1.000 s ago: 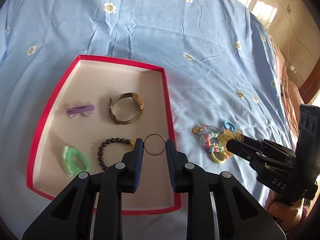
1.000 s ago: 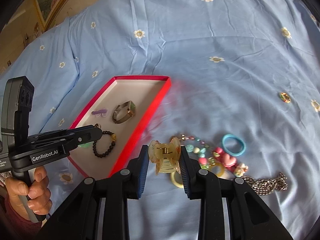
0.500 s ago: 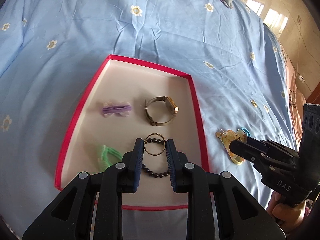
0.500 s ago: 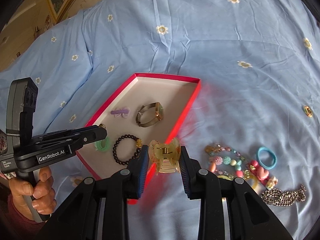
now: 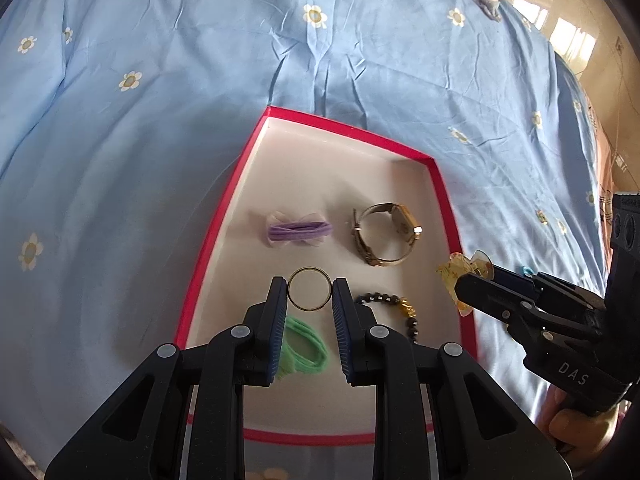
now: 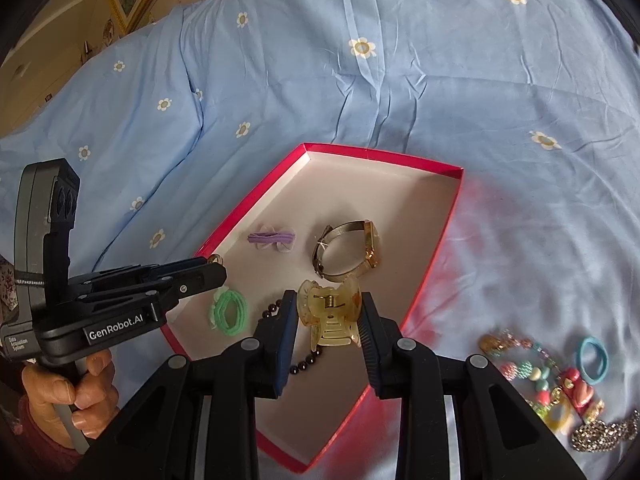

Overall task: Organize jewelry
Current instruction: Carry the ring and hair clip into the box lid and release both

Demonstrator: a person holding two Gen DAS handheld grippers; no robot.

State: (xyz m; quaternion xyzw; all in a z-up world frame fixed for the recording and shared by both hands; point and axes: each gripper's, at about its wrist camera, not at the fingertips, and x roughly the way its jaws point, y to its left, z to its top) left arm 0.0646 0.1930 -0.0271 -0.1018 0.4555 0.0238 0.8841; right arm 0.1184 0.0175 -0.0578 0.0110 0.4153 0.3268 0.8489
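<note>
A red-rimmed tray lies on the blue bedspread. In it are a purple hair tie, a gold watch, a green hair tie and a dark bead bracelet. My left gripper is shut on a thin gold ring and holds it above the tray's left half. My right gripper is shut on a yellow hair claw clip above the tray's near right part; the clip also shows in the left wrist view.
A heap of loose jewelry lies on the bedspread right of the tray: a colourful bead bracelet, a blue hair tie, a red charm and a silver chain. A wooden floor lies beyond the bed.
Both grippers moved left with their loads, from over the loose heap and the tray's right edge to over the tray. The left gripper now holds the ring over the tray's left half.
</note>
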